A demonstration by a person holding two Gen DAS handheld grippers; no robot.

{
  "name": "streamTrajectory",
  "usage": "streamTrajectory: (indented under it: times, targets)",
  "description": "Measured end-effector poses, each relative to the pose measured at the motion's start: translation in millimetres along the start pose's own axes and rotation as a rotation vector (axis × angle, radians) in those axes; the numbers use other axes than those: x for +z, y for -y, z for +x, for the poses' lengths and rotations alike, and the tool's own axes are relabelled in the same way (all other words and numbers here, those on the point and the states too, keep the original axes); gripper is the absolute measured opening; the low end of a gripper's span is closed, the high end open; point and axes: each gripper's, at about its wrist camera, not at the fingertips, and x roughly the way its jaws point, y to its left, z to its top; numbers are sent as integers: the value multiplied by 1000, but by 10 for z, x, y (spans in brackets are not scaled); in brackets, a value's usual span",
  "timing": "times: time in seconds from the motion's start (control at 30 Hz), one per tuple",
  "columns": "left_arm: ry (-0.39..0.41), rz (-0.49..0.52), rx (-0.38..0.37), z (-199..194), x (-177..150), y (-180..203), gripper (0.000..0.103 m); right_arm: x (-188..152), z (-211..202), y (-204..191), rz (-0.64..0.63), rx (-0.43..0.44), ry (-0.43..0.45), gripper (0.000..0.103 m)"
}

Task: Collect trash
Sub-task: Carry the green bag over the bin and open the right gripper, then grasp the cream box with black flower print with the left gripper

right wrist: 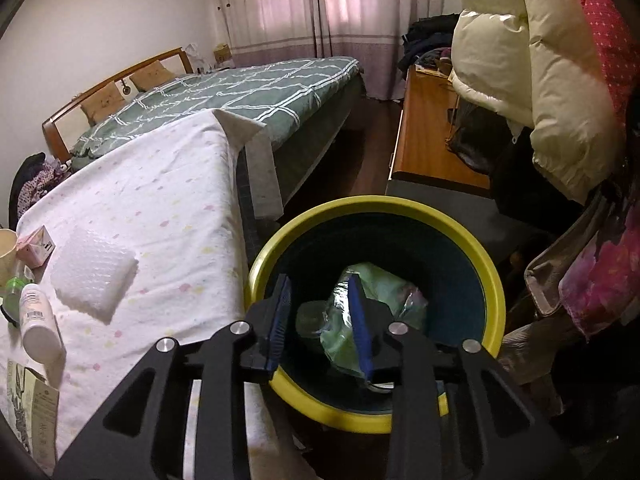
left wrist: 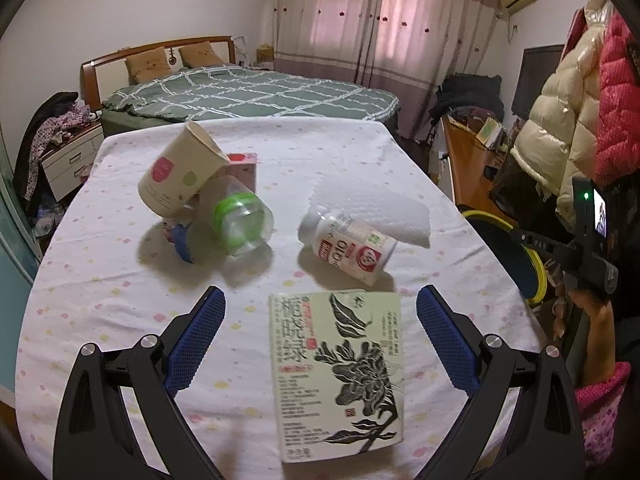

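My left gripper (left wrist: 320,312) is open and empty above the table, its blue pads on either side of a book (left wrist: 336,372). Beyond it lie a white pill bottle (left wrist: 346,246), a clear bottle with a green band (left wrist: 242,220), a tilted paper cup (left wrist: 180,172), a pink carton (left wrist: 244,166) and a folded white paper towel (left wrist: 380,208). My right gripper (right wrist: 320,308) hangs over the yellow-rimmed trash bin (right wrist: 494,280), jaws partly open with nothing between them. A crumpled green plastic bag (right wrist: 384,292) and a clear bottle (right wrist: 310,316) lie inside the bin.
The table (left wrist: 100,280) has a white dotted cloth; its right edge borders the bin. A bed (left wrist: 248,92) stands beyond the table, a wooden desk (right wrist: 424,144) and hanging puffer jackets (right wrist: 532,60) on the right. A small blue-and-white wrapper (left wrist: 180,240) lies under the cup.
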Motion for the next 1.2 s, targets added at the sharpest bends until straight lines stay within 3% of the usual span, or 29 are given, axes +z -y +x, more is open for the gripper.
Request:
streamTrajectory:
  times: [0.27, 0.73, 1.2]
  targets:
    - [-53, 48, 7, 116, -107, 175, 95, -39, -64, -43, 11, 34, 5, 31]
    - [-133, 87, 114, 317, -238, 212, 95, -51, -111, -94, 12, 72, 16, 33]
    - [-232, 27, 74, 480, -298, 121, 95, -61, -130, -43, 26, 84, 15, 33]
